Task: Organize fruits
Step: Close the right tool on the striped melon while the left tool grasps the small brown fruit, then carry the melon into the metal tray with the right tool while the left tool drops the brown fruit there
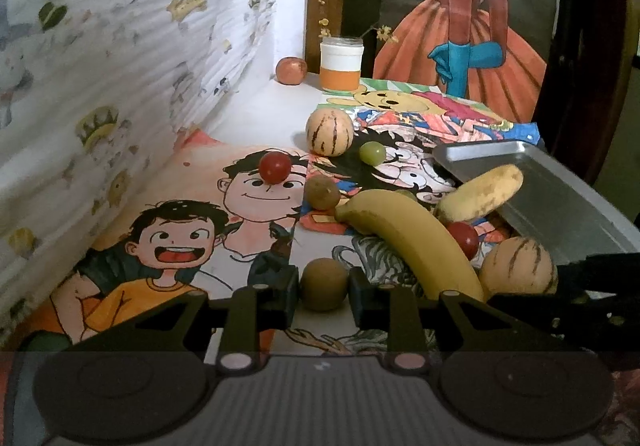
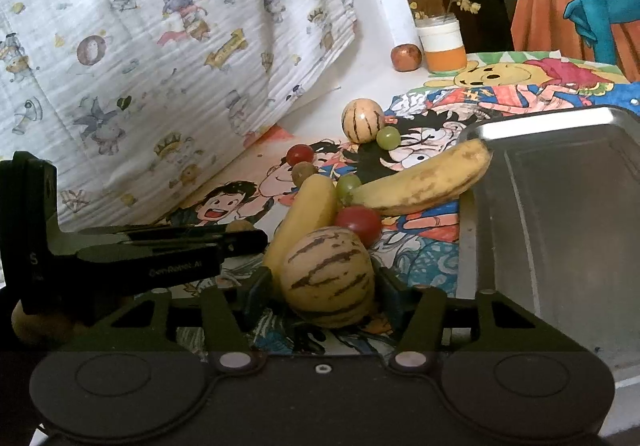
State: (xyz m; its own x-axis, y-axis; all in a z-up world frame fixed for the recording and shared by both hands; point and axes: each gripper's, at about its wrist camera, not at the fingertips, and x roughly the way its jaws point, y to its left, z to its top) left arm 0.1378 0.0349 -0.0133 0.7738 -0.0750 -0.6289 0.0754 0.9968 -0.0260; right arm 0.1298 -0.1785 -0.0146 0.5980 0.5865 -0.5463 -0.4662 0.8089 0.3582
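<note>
- Left wrist view: the left gripper [image 1: 323, 292] is seen clamped on a small round brown fruit [image 1: 323, 284], low over the cartoon-printed table cover [image 1: 168, 246].
- A rectangular grey metal tray [image 1: 560, 213] is seen at the right, its visible part bare; a spotted yellow banana [image 1: 480, 191] is leaned on its rim.
- A white-and-orange jar [image 1: 341, 63] is stood at the back.
- Right wrist view: the right gripper [image 2: 327, 292] is seen with a striped tan round melon [image 2: 327, 282] between its fingers, the pads touching its sides.
- The tray [image 2: 560, 205] is shown with nothing in it.

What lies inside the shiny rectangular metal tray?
No fruit shows inside the shiny rectangular metal tray; a spotted yellow banana only leans on its rim. Its near corner is cut off.
</note>
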